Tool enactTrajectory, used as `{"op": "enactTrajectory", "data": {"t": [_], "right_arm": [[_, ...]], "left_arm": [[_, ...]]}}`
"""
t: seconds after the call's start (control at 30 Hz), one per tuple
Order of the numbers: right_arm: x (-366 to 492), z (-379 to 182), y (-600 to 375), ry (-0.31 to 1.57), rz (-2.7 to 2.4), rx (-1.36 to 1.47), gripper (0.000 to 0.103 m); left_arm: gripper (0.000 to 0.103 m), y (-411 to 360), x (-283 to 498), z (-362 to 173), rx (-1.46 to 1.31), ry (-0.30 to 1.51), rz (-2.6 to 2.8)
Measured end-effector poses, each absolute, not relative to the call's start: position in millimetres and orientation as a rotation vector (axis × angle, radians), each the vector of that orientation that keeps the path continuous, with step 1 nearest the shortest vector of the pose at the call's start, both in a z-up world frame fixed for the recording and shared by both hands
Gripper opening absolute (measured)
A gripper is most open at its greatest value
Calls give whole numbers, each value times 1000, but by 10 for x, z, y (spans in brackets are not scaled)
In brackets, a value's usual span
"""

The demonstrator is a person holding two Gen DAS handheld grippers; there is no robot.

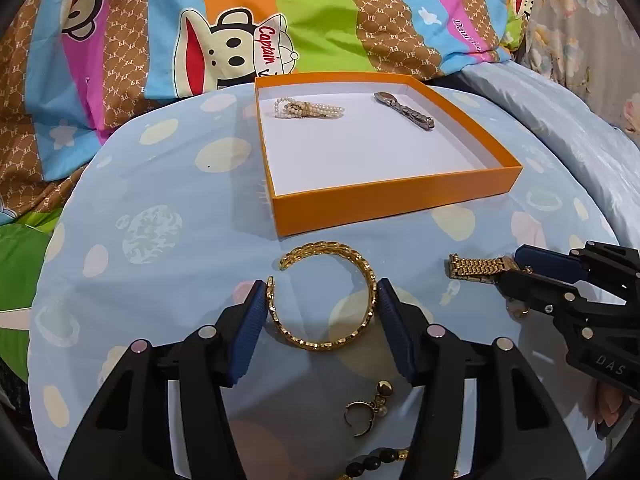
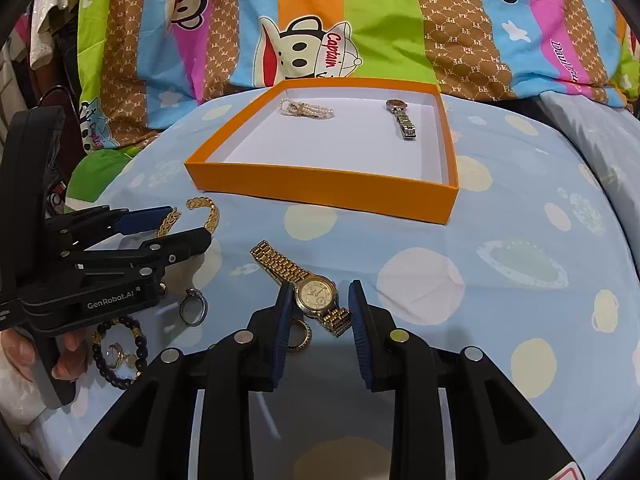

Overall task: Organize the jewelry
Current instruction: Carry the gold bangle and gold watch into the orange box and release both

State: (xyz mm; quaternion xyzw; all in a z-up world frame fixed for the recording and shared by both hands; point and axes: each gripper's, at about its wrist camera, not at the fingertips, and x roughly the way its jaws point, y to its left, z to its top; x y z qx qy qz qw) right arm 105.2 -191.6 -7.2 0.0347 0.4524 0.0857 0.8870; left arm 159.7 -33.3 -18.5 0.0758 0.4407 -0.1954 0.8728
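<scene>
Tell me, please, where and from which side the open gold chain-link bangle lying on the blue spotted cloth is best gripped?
Grip the gold chain-link bangle across its two side arcs, coming down from above on the closed end, as the left claw now straddles it. It lies flat, and its gap faces the orange cardboard box, so squeezing nearer the closed curve should flex it less than at the open tips.

Two watches: a silver one (image 2: 402, 120) in the single orange box (image 2: 320, 192), a gold one (image 2: 308, 288) outside. One pearl bracelet (image 2: 308, 110), one gold bangle (image 1: 324, 304), one black bead bracelet (image 2: 120, 348), two rings (image 2: 194, 306) (image 2: 300, 336).
</scene>
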Motion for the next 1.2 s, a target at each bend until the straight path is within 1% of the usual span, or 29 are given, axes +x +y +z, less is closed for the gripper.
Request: {"op": "enactTrajectory", "data": {"t": [0.2,0.33,0.7,0.8,0.97,1.2], "right_arm": [[1041,-18,-1939,924,184,99,27],[994,127,-1945,879,191,116,27],[1051,589,-2152,781,165,165,27],[1224,713,-2192,771,157,158,27],[1719,830,-2233,770,148,184,27],[2466,771,-2226,749,154,294,27]], "left_arm": [[54,-334,1579,-162,147,926,-424],[54,-349,1519,-89,147,915,-439],[54,-426,1485,350,165,838,-467],[54,-474,1575,455,166,825,-474],[54,-587,1950,613,156,796,-464],[54,-720,2598,534,133,801,-427]]}}
